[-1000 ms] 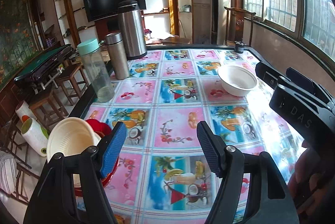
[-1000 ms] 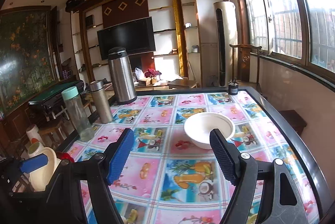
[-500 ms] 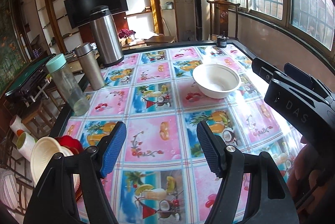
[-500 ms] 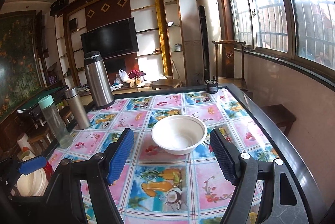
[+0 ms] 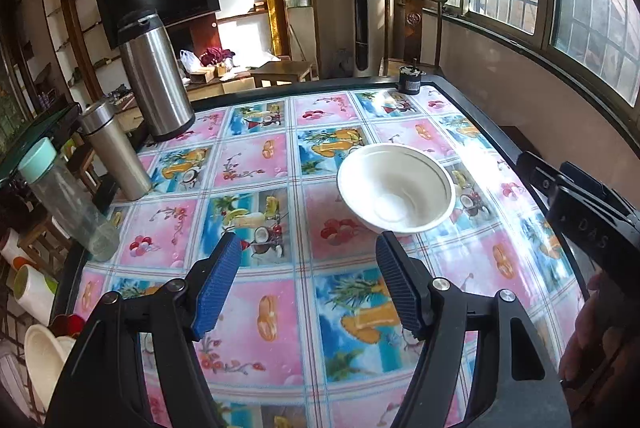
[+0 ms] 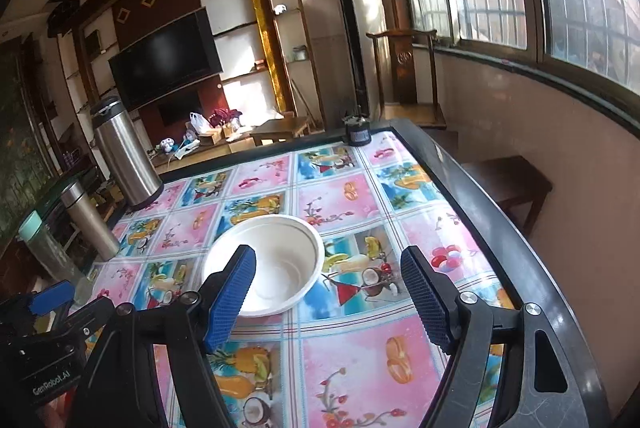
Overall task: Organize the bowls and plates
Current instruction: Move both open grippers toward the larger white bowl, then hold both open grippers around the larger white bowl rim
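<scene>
On the desk (image 5: 256, 312) the white bowl (image 6: 266, 264) sits upright, just ahead of the right claw (image 6: 328, 292) and slightly to its left; the left claw (image 5: 308, 282) hangs farther back. Both claws gape, empty.

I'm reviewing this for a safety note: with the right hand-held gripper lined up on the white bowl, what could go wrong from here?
1. The white bowl is smooth and rounded; the open right hand-held gripper may pinch only its rim and tip or slide it on the glossy tablecloth.
2. Carrying it leftward could knock the steel flask or clear bottle standing near the table's edge.
</scene>
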`<action>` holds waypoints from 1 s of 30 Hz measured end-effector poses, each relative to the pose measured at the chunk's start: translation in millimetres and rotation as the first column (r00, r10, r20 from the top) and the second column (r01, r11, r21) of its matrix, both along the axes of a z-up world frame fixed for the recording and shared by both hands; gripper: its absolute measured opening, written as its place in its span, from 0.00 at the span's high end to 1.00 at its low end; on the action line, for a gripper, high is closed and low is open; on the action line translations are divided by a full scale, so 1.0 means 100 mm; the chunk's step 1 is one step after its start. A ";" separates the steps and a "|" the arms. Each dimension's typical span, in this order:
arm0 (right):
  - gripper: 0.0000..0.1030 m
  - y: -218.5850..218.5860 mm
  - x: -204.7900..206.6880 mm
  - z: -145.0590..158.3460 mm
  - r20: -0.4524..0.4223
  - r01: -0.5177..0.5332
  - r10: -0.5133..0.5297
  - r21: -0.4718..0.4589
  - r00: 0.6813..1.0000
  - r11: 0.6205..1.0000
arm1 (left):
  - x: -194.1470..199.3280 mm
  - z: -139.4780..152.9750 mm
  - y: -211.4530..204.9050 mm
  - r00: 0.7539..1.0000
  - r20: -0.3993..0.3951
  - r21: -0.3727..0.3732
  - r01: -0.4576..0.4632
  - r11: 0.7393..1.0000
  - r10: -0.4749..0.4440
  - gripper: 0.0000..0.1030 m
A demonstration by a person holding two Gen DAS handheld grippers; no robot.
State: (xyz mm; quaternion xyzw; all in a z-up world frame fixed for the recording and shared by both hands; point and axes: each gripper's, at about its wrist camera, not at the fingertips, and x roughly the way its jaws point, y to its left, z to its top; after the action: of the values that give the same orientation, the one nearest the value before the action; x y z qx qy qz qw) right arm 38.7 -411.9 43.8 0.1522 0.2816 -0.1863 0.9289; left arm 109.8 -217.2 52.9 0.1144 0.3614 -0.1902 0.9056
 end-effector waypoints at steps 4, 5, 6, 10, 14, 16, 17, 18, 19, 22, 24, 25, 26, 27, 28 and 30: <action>0.25 -0.35 0.22 -0.13 -0.053 0.016 -0.012 0.078 0.999 0.997 | 0.34 -0.11 -0.17 0.998 -0.053 -0.003 -0.022 1.000 0.021 0.33; 0.25 -0.38 0.27 -0.16 -0.061 0.015 -0.010 0.085 0.998 0.996 | 0.44 -0.15 -0.22 0.997 -0.065 -0.005 -0.034 0.999 0.034 0.33; 0.25 -0.40 0.34 -0.20 -0.079 0.011 -0.004 0.091 0.997 0.996 | 0.48 -0.18 -0.24 0.997 -0.068 -0.006 -0.042 0.999 0.041 0.33; 0.25 -0.42 0.66 -0.39 -0.151 -0.014 0.036 0.144 0.988 0.990 | 0.75 -0.36 -0.36 0.988 -0.127 -0.024 -0.093 0.995 0.089 0.33; 0.25 -0.42 0.91 -0.59 -0.202 -0.015 0.054 0.189 0.978 0.982 | 0.98 -0.59 -0.40 0.964 -0.235 -0.062 -0.140 0.988 0.122 0.33; 0.25 -0.42 0.99 -0.68 -0.223 -0.010 0.055 0.198 0.973 0.980 | 1.06 -0.71 -0.38 0.948 -0.289 -0.103 -0.165 0.981 0.130 0.33; 0.25 -0.42 1.02 -0.72 -0.230 -0.011 0.058 0.199 0.972 0.980 | 1.09 -0.75 -0.38 0.943 -0.306 -0.116 -0.170 0.979 0.128 0.33; 0.25 -0.42 1.04 -0.76 -0.237 -0.013 0.061 0.200 0.970 0.980 | 1.12 -0.78 -0.38 0.939 -0.322 -0.128 -0.173 0.977 0.124 0.33; 0.25 -0.42 1.05 -0.80 -0.245 -0.014 0.066 0.205 0.967 0.979 | 1.14 -0.81 -0.39 0.935 -0.333 -0.140 -0.174 0.975 0.120 0.33; 0.25 -0.46 1.08 -0.88 -0.253 -0.011 0.073 0.240 0.965 0.971 | 1.20 -0.91 -0.39 0.926 -0.356 -0.169 -0.197 0.966 0.127 0.33; 0.25 -0.47 1.10 -0.93 -0.263 -0.003 0.069 0.244 0.962 0.970 | 1.24 -0.97 -0.39 0.917 -0.379 -0.189 -0.207 0.960 0.123 0.33; 0.25 -0.47 1.10 -0.96 -0.267 0.002 0.065 0.244 0.962 0.970 | 1.24 -0.99 -0.39 0.916 -0.382 -0.197 -0.211 0.957 0.123 0.33; 0.25 -0.48 1.12 -0.98 -0.268 0.005 0.065 0.251 0.961 0.968 | 1.23 -1.01 -0.39 0.918 -0.377 -0.198 -0.211 0.957 0.125 0.33; 0.25 -0.48 1.12 -1.01 -0.268 0.004 0.068 0.261 0.961 0.965 | 1.22 -1.02 -0.42 0.922 -0.365 -0.188 -0.207 0.960 0.128 0.33; 0.25 -0.49 1.13 -1.03 -0.267 0.005 0.071 0.273 0.961 0.962 | 1.22 -1.04 -0.44 0.925 -0.357 -0.173 -0.199 0.965 0.127 0.33; 0.25 -0.49 1.13 -1.06 -0.265 0.012 0.066 0.283 0.962 0.959 | 1.19 -1.02 -0.50 0.937 -0.329 -0.150 -0.170 0.974 0.113 0.33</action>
State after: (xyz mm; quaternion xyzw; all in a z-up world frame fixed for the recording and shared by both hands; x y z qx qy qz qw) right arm 152.1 -461.0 -62.7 0.2520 0.4320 -0.1509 0.8527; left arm 228.9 -267.1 -49.3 -0.0249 0.4920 -0.1715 0.8532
